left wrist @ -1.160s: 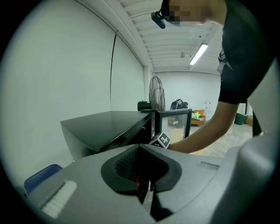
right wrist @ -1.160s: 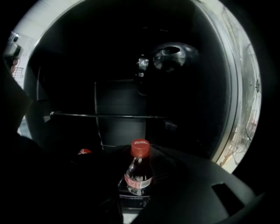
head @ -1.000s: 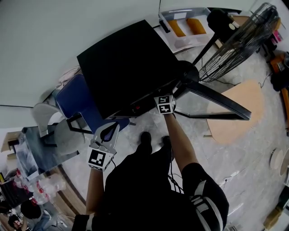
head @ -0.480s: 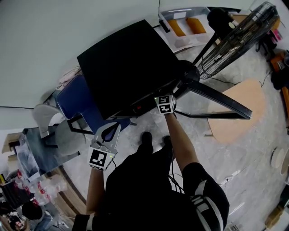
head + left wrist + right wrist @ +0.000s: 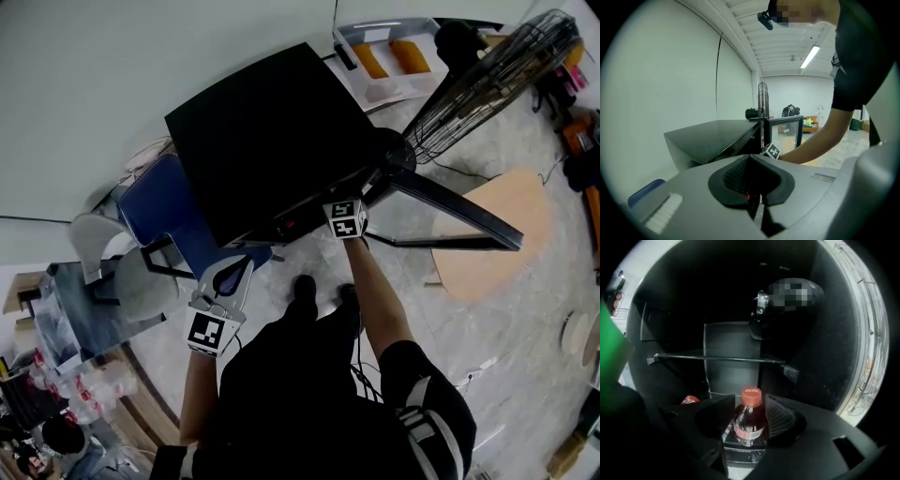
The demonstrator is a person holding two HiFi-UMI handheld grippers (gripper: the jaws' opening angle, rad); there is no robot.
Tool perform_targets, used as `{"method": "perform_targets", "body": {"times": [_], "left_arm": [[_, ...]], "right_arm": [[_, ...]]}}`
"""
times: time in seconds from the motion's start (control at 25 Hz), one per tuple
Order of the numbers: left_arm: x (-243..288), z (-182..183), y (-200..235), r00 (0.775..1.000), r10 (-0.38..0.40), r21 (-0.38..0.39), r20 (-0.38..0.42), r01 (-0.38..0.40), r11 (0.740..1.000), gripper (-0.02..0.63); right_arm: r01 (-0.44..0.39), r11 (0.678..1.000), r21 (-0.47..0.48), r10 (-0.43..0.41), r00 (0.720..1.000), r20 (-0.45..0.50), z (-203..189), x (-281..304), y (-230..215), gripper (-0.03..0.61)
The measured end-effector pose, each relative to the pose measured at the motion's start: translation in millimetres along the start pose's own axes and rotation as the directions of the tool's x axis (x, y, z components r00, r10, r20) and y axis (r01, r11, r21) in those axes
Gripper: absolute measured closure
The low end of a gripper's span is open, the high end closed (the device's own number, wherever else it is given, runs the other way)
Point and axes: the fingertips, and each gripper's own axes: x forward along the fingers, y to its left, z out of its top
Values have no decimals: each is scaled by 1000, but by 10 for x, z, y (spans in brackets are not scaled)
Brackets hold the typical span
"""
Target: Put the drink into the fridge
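Drink [image 5: 749, 420] stands inside the fridge [image 5: 272, 131]. My right gripper [image 5: 748, 405] has just been opening its jaws around it. Left gripper [image 5: 752, 180] is closed, empty. Withdrawing and shutting the door [image 5: 786, 132] remain, I'd say.

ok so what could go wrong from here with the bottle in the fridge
1. The right hand-held gripper has just been opening its jaws, and the bottle stands between them with little room either side. Pulling back crooked could catch and topple it.
2. Another red cap sits low at the bottle's left, so a knocked bottle could fall against it.
3. The shelf rail crosses just above, and lifting on the way out might bump it.
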Motion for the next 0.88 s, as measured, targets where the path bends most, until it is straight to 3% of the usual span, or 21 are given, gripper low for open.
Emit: {"method": "perform_targets", "body": {"times": [0.88], "left_arm": [[23, 236, -233, 1000, 9, -29, 30, -8, 1000, 612]], "right_arm": [[-34, 999, 12, 35, 999, -21, -132, -670, 79, 351]]}}
